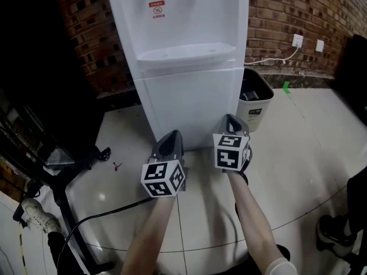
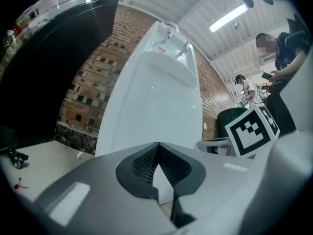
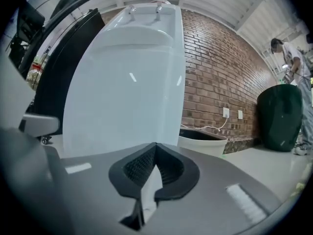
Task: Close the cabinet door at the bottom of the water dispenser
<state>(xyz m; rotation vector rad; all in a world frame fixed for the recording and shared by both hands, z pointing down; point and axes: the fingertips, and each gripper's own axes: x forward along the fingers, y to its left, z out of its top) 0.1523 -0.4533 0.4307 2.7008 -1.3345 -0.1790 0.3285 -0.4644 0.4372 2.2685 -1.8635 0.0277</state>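
Note:
The white water dispenser [image 1: 183,56] stands against the brick wall, and its bottom cabinet door [image 1: 192,105] lies flush with the body. My left gripper [image 1: 170,142] is low in front of the door's left part, jaws shut with nothing between them. My right gripper [image 1: 231,124] is beside the door's right edge, also shut and empty. Both stand a short way off the door. In the left gripper view the dispenser [image 2: 156,106] fills the middle above the closed tips [image 2: 157,146]. The right gripper view shows the same white front [image 3: 129,92] past its closed tips [image 3: 155,146].
A white waste bin [image 1: 254,99] stands right of the dispenser, under a wall socket [image 1: 297,40] with a cable. A dark stand with a cable [image 1: 63,176] occupies the left floor. A shoe [image 1: 335,231] is at the right edge. People [image 2: 274,53] stand farther off.

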